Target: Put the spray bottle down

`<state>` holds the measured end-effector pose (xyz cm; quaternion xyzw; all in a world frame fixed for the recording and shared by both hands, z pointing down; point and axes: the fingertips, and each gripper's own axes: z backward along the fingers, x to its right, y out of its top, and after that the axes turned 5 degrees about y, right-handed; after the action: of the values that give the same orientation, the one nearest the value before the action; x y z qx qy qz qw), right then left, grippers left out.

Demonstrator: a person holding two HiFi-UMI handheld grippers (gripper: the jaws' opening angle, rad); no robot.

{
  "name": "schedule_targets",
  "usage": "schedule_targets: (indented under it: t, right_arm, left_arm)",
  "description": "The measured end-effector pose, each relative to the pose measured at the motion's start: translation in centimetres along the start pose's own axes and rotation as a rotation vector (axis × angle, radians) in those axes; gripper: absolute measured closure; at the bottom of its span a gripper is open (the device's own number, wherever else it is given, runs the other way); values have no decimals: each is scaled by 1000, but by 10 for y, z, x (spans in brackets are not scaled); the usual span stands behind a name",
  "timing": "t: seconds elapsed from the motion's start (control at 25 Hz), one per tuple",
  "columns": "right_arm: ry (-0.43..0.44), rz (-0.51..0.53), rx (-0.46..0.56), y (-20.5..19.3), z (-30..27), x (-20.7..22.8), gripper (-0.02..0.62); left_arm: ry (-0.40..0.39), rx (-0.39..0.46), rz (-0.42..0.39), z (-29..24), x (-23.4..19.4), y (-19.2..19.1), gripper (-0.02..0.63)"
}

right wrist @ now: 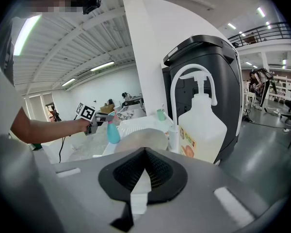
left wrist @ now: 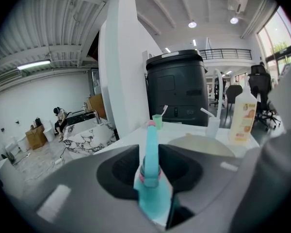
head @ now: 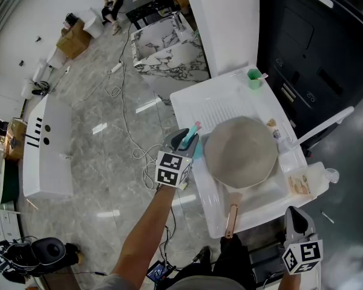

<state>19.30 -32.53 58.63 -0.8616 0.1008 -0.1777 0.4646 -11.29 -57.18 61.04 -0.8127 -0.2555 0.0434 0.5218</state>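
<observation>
A teal spray bottle [head: 197, 151] stands at the left edge of the white sink counter [head: 230, 98]. My left gripper [head: 192, 139] is around its upper part. In the left gripper view the bottle [left wrist: 153, 188] fills the space between the jaws, with a dark gap showing on its right side, so the jaws stand open around it. The right gripper view shows the bottle [right wrist: 113, 134] upright on the counter under the left gripper [right wrist: 99, 123]. My right gripper [head: 296, 213] hangs off the counter's near right corner, its jaws [right wrist: 140, 188] shut with nothing in them.
A round grey basin [head: 241, 151] fills the counter's middle. A white pump bottle [head: 305, 180] and a white faucet [head: 323, 125] stand at the right, a green cup [head: 255, 77] at the far corner. A wooden handle [head: 232, 219] hangs over the near edge. A black cabinet [head: 314, 41] is behind.
</observation>
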Motion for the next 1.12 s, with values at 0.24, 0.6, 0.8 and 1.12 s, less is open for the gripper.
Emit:
schedule_targets:
  t: [0.24,0.6,0.8,1.12]
  right_arm:
    - [-2,-2,0,-1,1,1,594]
    - [-4,-2,-5,-3,1,0,594]
    - [-3,-2,-5,-2,1,0,594]
    - [-3,-1,-8,-2,-2,-2,594]
  left_arm:
    - [-7,0,6,0,3,1,505]
    - [-10,8,21,0,6,0,505]
    - [-12,10,16,1,6,2,494]
    - [-21,15,2,1,9,4,488]
